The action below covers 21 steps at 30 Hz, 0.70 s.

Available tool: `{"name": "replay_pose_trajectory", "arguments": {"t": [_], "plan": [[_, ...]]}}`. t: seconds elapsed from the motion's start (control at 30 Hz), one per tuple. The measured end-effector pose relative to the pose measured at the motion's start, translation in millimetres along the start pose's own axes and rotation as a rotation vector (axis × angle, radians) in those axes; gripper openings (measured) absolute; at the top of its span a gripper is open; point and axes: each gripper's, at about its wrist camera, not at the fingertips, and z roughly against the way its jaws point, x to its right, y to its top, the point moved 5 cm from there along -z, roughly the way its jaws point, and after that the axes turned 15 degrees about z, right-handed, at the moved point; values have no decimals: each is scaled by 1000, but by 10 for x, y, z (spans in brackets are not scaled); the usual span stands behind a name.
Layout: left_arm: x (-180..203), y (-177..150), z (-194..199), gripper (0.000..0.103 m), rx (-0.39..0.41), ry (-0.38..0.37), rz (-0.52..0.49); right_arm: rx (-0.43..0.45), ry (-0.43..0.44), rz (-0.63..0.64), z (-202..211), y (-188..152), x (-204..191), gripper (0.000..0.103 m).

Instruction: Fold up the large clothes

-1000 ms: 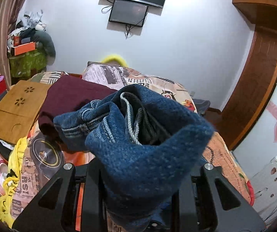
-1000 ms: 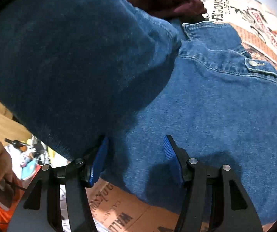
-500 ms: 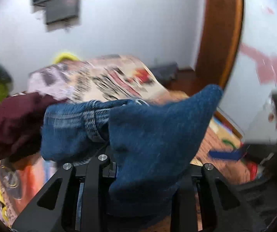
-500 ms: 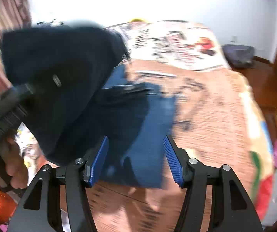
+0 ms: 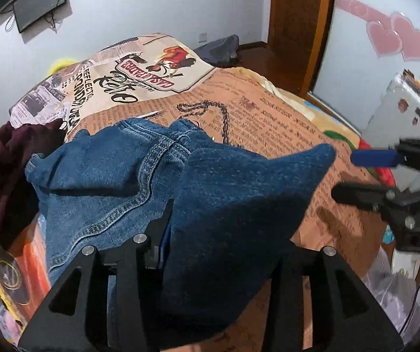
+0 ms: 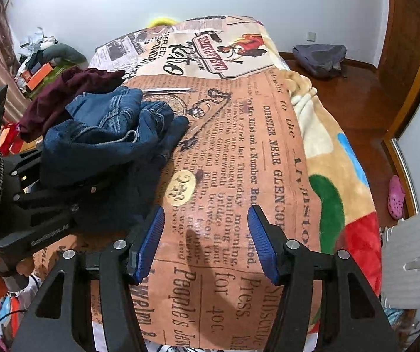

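**Denim jacket bunched on the bed**

Left wrist view: the left gripper (image 5: 224,234) has just been widening its jaws, the denim jacket (image 5: 116,182) still between and draped over them.

Right wrist view: the right gripper (image 6: 205,243) hangs with jaws spread and empty over the newspaper-print blanket (image 6: 268,152); the jacket sits left, beside a maroon garment (image 6: 63,94).

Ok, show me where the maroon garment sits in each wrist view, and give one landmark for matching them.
Left wrist view: the maroon garment is bunched at the left edge, beside the denim jacket.
Right wrist view: upper left, behind the denim.
Shared landmark: the cowboy picture on the newspaper-print bedspread.
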Motion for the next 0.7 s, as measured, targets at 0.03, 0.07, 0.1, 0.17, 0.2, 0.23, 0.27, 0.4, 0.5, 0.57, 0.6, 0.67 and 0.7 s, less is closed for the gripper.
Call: {"name": "replay_pose_trajectory", "arguments": {"t": [0.03, 0.07, 0.1, 0.17, 0.2, 0.23, 0.27, 0.4, 0.5, 0.57, 0.6, 0.67, 0.7], "plan": [[-1, -30, 43, 40, -3, 5, -15, 8, 1, 3, 28, 2, -26, 55], [2, -60, 90, 43, -7, 7, -26, 16, 3, 5, 107, -24, -50, 55], [13, -88, 154, 46, -11, -4, -33, 26, 7, 11, 141, 1, -75, 55], [-9, -133, 309, 58, -14, -77, -25, 48, 10, 26, 237, 37, -123, 55], [-30, -149, 411, 70, -11, -112, -17, 63, 12, 36, 284, 86, -158, 55], [-59, -149, 509, 74, 2, -128, -14, 80, 15, 49, 338, 137, -197, 55], [-103, -144, 628, 80, 30, -129, -16, 92, 17, 59, 358, 189, -233, 55], [-411, -66, 1005, 95, 162, -28, -33, 149, 31, 129, 486, 429, -449, 55], [-778, 0, 1110, 98, 207, 67, 2, 163, 42, 182, 441, 576, -642, 68], [-1068, 11, 1050, 98, 180, 109, 52, 163, 51, 213, 344, 633, -771, 70], [-1173, -5, 1014, 98, 164, 116, 71, 153, 68, 229, 270, 649, -829, 70], [-1421, -55, 858, 98, 116, 141, 125, 114, 95, 246, 94, 650, -906, 70], [-1532, -101, 763, 98, 90, 152, 153, 87, 92, 247, -8, 631, -922, 70]]}}
